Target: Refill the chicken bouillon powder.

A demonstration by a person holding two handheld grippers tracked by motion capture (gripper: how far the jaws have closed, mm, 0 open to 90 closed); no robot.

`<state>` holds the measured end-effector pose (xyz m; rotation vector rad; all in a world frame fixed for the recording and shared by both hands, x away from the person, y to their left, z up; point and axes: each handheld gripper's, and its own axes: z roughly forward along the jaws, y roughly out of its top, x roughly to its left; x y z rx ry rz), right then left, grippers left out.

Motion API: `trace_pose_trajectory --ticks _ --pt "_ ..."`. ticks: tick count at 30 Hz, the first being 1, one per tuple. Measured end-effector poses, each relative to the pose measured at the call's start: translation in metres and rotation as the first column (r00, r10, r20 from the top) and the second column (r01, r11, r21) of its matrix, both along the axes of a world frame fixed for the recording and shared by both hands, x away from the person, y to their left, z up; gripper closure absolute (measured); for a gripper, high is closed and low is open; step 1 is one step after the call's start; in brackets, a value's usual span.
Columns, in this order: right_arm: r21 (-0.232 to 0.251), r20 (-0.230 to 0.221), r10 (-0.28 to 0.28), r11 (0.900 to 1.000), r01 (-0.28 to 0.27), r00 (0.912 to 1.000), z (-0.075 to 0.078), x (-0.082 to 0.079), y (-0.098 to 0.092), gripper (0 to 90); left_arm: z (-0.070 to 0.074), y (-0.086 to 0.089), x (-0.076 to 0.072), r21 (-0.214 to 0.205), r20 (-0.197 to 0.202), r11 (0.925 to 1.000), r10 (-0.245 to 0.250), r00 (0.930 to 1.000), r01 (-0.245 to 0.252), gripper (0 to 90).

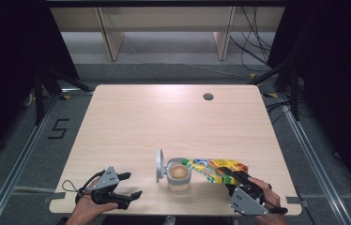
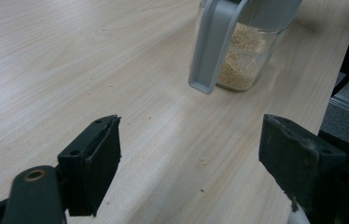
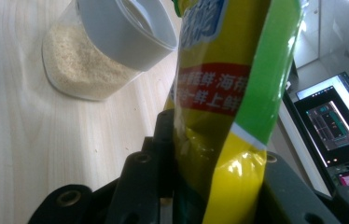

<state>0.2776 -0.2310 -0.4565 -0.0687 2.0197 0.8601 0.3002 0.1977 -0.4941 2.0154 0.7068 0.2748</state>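
Yellow bag in right gripper jaws, over jar, left gripper idle

My yellow-green bag tilts mouth-first over the open clear jar, part-filled with beige grains, lid swung aside.

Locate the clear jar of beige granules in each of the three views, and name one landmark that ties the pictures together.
High view: the jar stands near the table's front edge, centre, lid flipped open to its left.
Left gripper view: top, right of centre, behind its hanging grey lid, beyond the open tool.
Right gripper view: upper left, tilted in the frame, beside the yellow-green bag.
Shared landmark: the jar's grey lid.
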Motion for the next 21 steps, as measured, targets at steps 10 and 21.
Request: trace_pose_trajectory --ticks 10,21 --pt "0.137 -0.08 -0.009 0.9903 0.02 0.9968 -0.005 0.014 -0.007 74.0 0.0 0.0 0.0 0.0 0.001 1.0 0.0 1.0 0.0 20.4" --pt "0.291 -0.153 0.008 0.956 0.037 0.9882 -0.009 0.038 -0.012 75.8 0.0 0.0 0.0 -0.001 0.0 1.0 0.001 1.0 -0.001 20.4"
